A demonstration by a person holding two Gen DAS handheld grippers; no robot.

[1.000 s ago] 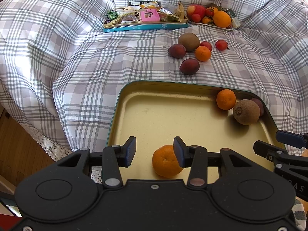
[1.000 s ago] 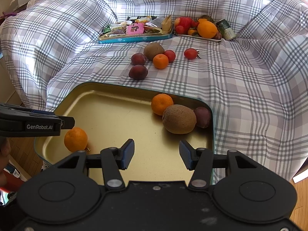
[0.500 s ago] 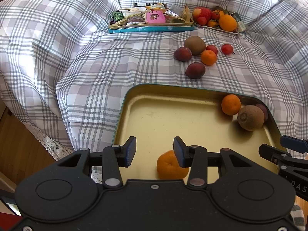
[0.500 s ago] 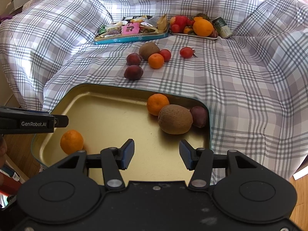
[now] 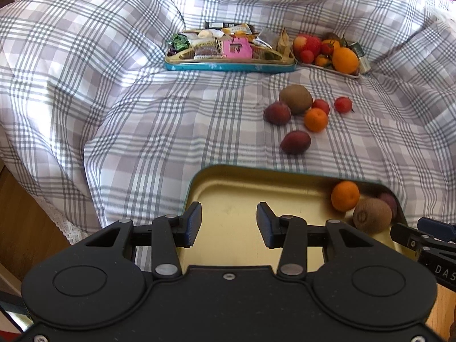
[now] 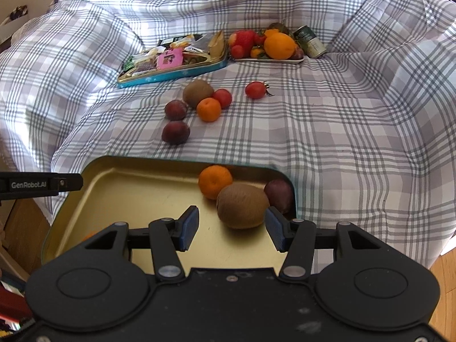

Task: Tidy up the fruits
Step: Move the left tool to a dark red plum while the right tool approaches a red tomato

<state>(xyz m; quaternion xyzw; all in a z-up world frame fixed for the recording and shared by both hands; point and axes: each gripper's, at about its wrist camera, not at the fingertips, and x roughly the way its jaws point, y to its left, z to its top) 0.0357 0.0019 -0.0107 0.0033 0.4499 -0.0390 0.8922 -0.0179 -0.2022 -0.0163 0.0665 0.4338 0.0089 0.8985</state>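
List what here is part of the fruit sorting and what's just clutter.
In play:
- gold tray, holding a mandarin, kiwi and plum
- loose fruit on the cloth: kiwi, mandarin, two plums, two tomatoes
- left tongs and right tongs, both open and empty

Lying about:
- snack tin
- filled fruit plate
- can
- checked cloth

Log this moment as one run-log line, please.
left gripper: open, empty | right gripper: open, empty | gold tray: tangerine, kiwi, plum | loose fruit on bedspread: six pieces
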